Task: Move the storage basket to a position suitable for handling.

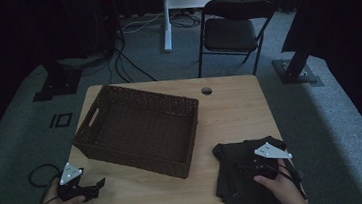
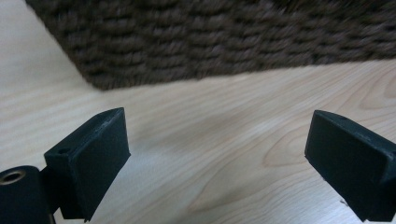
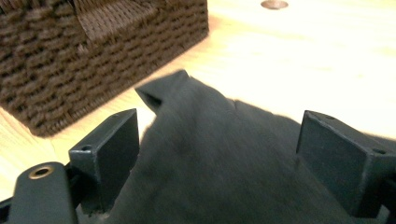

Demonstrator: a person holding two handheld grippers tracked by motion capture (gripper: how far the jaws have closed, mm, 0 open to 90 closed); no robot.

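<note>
A dark brown woven basket (image 1: 139,128) sits on the left half of the wooden table (image 1: 235,114). A folded black cloth (image 1: 238,174) lies at the front right. My right gripper (image 1: 245,166) hovers over the cloth, jaws wide open, and the cloth (image 3: 219,163) bulges up between them. My left gripper (image 1: 99,185) is open at the front left, just above bare wood in front of the basket wall (image 2: 224,42); nothing lies between its jaws. A hand holds each gripper.
A black folding chair (image 1: 232,29) and a white desk leg (image 1: 166,18) stand beyond the table's far edge. A round cable hole (image 1: 206,90) is in the tabletop at the back. Cables run across the grey carpet.
</note>
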